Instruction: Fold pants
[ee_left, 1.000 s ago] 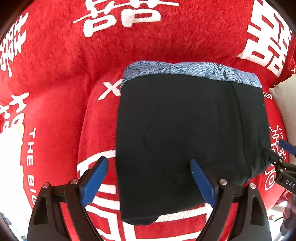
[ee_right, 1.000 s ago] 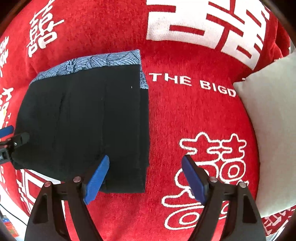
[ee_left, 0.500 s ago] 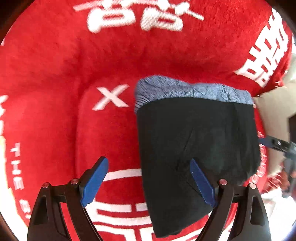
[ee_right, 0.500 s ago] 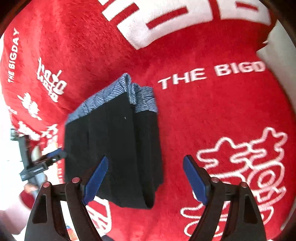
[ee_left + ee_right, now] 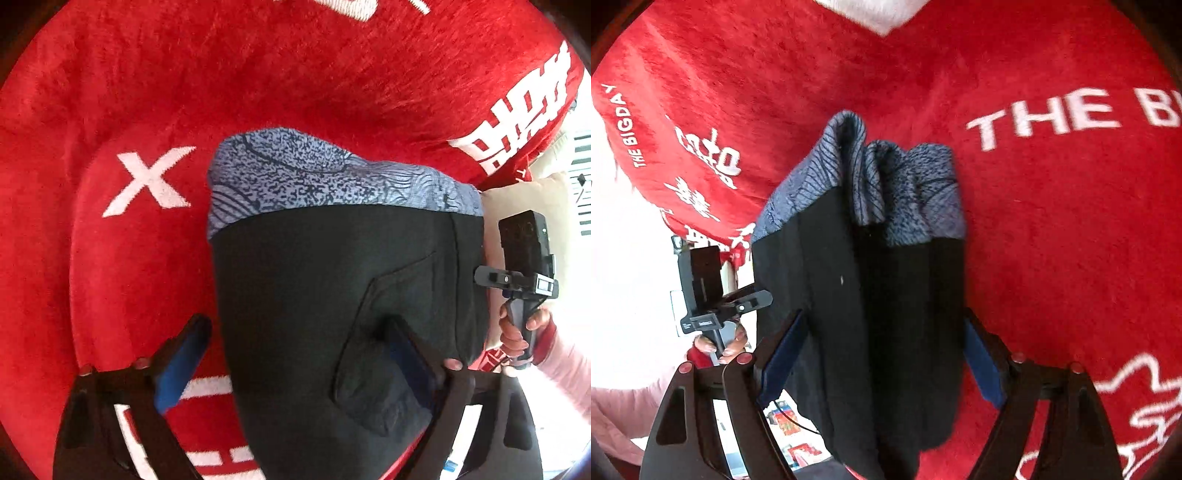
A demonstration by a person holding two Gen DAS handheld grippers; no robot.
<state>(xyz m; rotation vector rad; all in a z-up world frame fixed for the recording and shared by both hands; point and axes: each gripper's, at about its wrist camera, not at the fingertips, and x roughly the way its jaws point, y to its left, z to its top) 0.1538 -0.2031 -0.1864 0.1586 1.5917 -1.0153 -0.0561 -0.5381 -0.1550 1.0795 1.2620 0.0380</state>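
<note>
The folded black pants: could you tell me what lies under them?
The folded black pants rest on a red blanket with white print. The blanket beneath the pants is covered, so anything between them is hidden.

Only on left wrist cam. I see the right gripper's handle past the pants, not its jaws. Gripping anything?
Observer: No. In the right wrist view the right gripper is open. It straddles the near end of the pants, and its pads look clear of the cloth.
Operator: Fold tidy on that side?
Observer: Mostly. The waistband shows several layers bunched at the pants' right edge.
Operator: Anything right of the pants?
Observer: Only red blanket, with white "THE B" lettering.
</note>
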